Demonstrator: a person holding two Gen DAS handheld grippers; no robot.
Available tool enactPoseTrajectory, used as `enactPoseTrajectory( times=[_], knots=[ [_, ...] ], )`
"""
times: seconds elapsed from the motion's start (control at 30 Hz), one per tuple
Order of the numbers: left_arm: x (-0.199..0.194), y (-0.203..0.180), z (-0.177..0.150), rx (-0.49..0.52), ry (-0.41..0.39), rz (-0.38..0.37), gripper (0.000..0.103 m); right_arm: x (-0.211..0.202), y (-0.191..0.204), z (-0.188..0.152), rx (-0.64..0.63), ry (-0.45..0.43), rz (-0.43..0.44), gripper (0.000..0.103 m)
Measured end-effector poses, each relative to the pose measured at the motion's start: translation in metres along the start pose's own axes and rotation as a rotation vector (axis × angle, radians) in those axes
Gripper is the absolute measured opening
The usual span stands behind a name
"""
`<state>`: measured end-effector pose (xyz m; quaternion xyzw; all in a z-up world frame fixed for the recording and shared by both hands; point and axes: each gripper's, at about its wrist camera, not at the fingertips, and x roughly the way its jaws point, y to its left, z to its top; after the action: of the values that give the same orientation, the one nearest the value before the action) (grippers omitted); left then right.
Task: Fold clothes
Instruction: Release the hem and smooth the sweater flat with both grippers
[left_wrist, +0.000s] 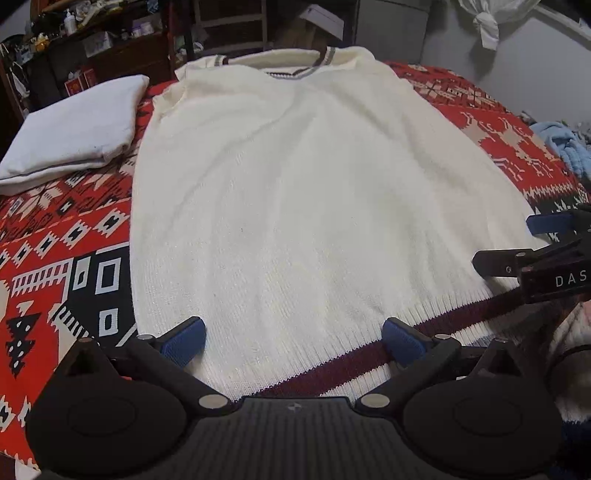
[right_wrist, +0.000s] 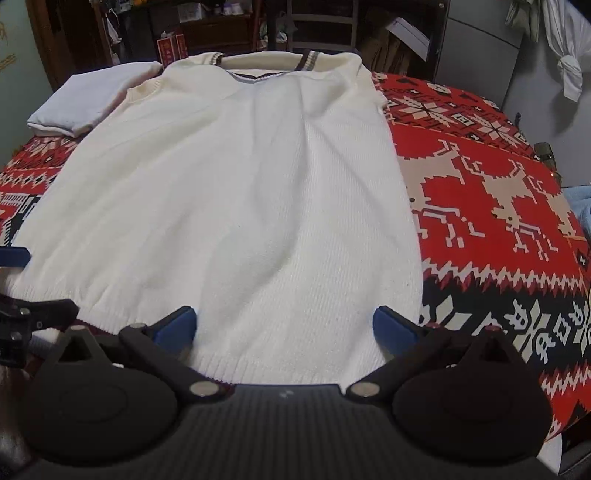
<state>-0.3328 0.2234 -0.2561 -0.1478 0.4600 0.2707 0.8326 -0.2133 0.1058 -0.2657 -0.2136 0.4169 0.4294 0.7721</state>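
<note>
A cream knitted sweater (left_wrist: 295, 192) is shown spread flat, front up, on a bed covered by a red patterned blanket (right_wrist: 480, 192). Its long axis runs straight away from both claws: the ribbed hem (left_wrist: 332, 354), marked by a dark red stripe, lies nearest, and the striped V-neck collar (right_wrist: 266, 70) lies at the far end. The left claw (left_wrist: 293, 341) is seen released, its blue pads set wide apart over the hem toward the sweater's left corner. The right claw (right_wrist: 284, 326) is likewise released and is held over the hem toward the right corner. Neither claw is seen to grip cloth; whether the pads touch the knit cannot be told. Each claw appears at the edge of the other's view, so the two are held side by side along the hem, each nearer its own corner. The sleeves are not seen spread to the sides; whether they are tucked under cannot be told. A folded white cloth (left_wrist: 74, 122) lies on the blanket just beside the sweater's left shoulder, so room is tighter there. Bare blanket lies to the right, as far as a light-blue cloth (left_wrist: 565, 147) at the bed's edge. Such a layout would fit either a garment laid out for folding or one part-folded with its sides already turned in.
</note>
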Motion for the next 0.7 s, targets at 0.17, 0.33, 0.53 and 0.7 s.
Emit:
enactPoseTrajectory(
  times=[0.17,0.33,0.53,0.7],
  knots=[
    [0.003,0.000,0.004,-0.013,0.020,0.012,0.103,0.005,0.000,0.010,0.005,0.059,-0.001,0.103],
    [0.001,-0.003,0.001,-0.048,-0.011,0.034,0.103,0.006,0.000,0.012,0.022,0.059,-0.009,0.103],
    [0.001,-0.006,0.002,-0.085,-0.027,0.064,0.103,0.003,0.002,0.009,0.036,0.038,-0.020,0.103],
    [-0.009,0.002,0.010,-0.119,0.025,0.044,0.081,0.002,0.001,0.010,0.047,0.045,-0.015,0.101]
  ],
)
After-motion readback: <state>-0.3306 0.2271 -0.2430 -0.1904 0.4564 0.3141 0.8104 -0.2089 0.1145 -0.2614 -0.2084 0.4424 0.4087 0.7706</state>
